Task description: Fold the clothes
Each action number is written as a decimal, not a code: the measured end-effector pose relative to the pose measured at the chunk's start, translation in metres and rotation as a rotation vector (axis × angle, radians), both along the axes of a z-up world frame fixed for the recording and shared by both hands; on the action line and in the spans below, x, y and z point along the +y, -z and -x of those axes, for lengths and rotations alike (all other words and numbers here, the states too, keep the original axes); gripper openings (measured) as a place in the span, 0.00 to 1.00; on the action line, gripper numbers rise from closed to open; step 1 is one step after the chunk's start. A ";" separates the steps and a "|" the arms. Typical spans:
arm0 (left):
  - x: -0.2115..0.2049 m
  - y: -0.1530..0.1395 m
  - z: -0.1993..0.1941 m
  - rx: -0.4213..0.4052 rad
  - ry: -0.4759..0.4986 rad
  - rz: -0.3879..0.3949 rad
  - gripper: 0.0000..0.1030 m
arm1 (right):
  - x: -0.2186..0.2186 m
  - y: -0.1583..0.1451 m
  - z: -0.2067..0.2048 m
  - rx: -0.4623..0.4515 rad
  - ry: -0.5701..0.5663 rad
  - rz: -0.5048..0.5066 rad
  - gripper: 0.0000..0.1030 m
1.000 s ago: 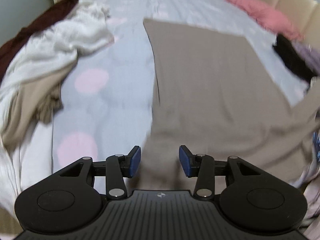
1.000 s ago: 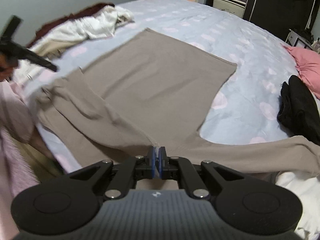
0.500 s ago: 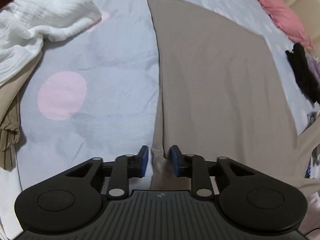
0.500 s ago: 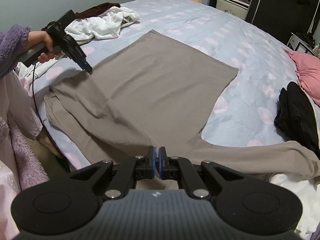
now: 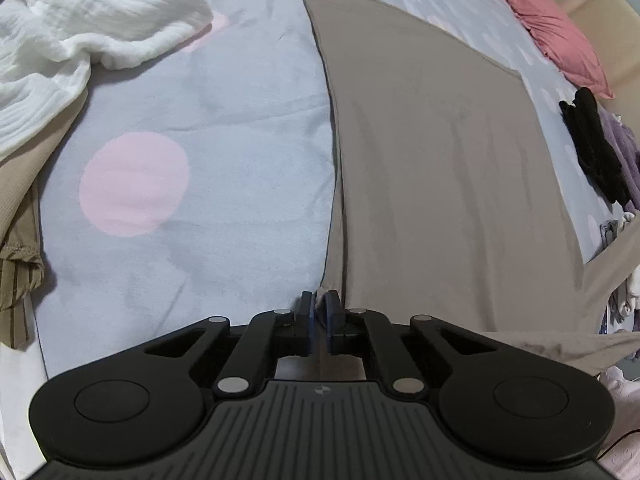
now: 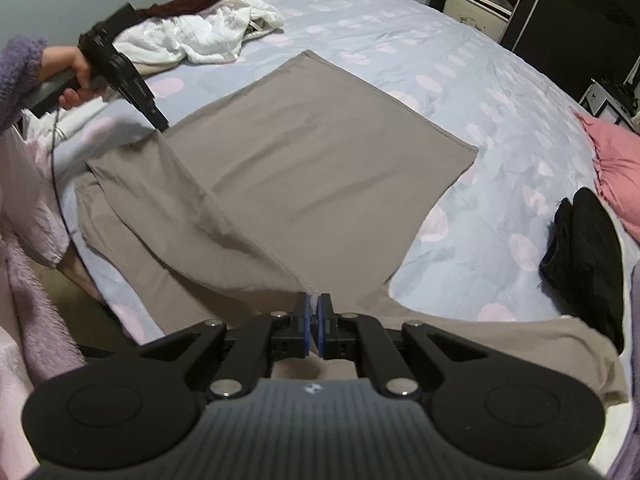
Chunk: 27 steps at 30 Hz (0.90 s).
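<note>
Around the one taupe garment (image 6: 320,168) spread on the bed lie one white crumpled cloth (image 6: 200,38) beyond its far left corner, one dark maroon cloth (image 6: 188,0) behind that, and one black garment (image 6: 584,256) to its right. One pink pillow (image 6: 616,168) lies farther right. Two grippers (image 6: 313,322) (image 5: 319,322) stand at its near edge.

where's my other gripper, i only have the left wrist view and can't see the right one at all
Observer: The right gripper is shut on the near edge of the taupe garment.
Operator: is my left one visible from there
Observer: Yes, the left gripper pinches the garment's left edge, held in a hand with a purple sleeve.
Operator: anything behind the white pile
Observer: A dark maroon cloth lies behind the white cloth.
</note>
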State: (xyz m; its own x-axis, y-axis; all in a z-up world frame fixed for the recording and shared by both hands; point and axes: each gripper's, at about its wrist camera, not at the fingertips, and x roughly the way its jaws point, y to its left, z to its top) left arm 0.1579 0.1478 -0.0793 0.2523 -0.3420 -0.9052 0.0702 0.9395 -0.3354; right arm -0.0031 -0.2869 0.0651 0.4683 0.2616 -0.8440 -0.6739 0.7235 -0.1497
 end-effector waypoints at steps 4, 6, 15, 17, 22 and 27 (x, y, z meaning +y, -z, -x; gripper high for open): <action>0.005 -0.003 0.001 -0.017 -0.017 -0.003 0.02 | 0.006 -0.010 -0.026 -0.028 0.016 0.062 0.04; 0.009 -0.004 0.001 -0.019 -0.024 0.005 0.02 | 0.010 -0.019 -0.045 -0.046 0.020 0.088 0.04; 0.019 -0.010 0.002 -0.040 -0.052 0.069 0.02 | 0.070 -0.063 -0.160 -0.139 -0.026 0.194 0.04; 0.023 -0.010 0.003 -0.042 -0.062 0.086 0.02 | 0.093 -0.065 -0.188 -0.151 -0.058 0.233 0.04; 0.031 -0.006 0.003 -0.040 -0.079 0.116 0.02 | 0.163 -0.060 -0.250 -0.198 -0.140 0.316 0.04; 0.042 0.002 0.003 -0.029 -0.101 0.154 0.02 | 0.235 -0.036 -0.306 -0.209 -0.209 0.389 0.04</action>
State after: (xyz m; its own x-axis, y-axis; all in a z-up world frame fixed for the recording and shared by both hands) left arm 0.1544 0.1899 -0.0809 0.3180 -0.4473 -0.8360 -0.0101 0.8801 -0.4748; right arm 0.3027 -0.0518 0.1007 0.6088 0.0521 -0.7916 -0.7257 0.4397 -0.5292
